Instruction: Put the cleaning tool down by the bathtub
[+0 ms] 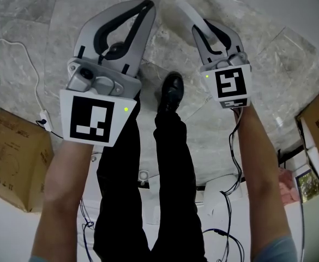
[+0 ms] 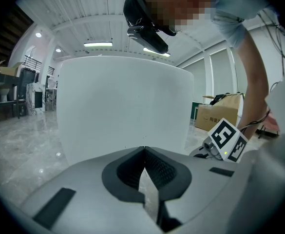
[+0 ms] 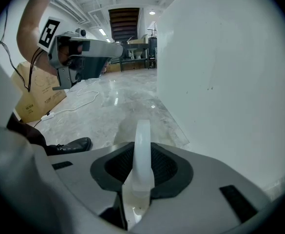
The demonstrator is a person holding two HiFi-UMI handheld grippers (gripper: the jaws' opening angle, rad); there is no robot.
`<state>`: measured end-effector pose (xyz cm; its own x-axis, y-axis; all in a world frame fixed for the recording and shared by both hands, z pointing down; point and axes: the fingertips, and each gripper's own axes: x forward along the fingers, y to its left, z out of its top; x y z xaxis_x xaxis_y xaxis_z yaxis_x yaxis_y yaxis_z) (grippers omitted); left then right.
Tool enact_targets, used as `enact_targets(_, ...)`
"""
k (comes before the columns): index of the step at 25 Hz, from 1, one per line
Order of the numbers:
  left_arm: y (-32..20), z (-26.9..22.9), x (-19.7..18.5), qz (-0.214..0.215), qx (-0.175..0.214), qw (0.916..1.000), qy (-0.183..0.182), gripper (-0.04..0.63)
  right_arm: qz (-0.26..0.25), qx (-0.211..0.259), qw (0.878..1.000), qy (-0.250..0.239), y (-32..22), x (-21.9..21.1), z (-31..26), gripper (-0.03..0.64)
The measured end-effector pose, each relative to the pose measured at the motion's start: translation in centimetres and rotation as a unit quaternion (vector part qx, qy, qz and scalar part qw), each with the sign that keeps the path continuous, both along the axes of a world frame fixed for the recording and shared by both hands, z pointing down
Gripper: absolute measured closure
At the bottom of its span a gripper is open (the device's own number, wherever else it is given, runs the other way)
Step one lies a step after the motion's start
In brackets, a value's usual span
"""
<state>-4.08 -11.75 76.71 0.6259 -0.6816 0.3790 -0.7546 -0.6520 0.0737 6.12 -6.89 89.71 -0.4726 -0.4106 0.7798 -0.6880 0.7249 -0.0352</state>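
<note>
Left claw (image 2: 143, 152) clenched tip to tip, nothing between; hovering idle before the bathtub (image 2: 123, 101) wall, probably just kept clear of the work. Right claw (image 3: 142, 152) closed to a narrow gap around the slim white handle of the cleaning tool (image 3: 143, 130), gripped upright and low over the marble floor (image 3: 113, 106), close beside the tub: seemingly lined up for setting down. Not yet resting on anything visible.

1. Cardboard box (image 2: 219, 116) behind the right tool (image 1: 202, 29): dark Chinese characters on its side, too small to read.
2. Marker cube (image 1: 231, 84) on this tool: only black-and-white squares, no letters.
</note>
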Motion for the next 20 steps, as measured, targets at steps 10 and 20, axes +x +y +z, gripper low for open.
enact_targets(10, -0.5, 0.3, 0.6, 0.008, -0.001, 1.0, 0.0, 0.58, -0.004, -0.01, 1.0, 0.01, 0.1, 0.5, 1.5, 0.511)
enact_targets(20, -0.7, 0.2, 0.6, 0.012, -0.001, 0.9999, -0.005, 0.58, -0.008, -0.007, 1.0, 0.017, -0.5, 0.3, 2.2, 0.511)
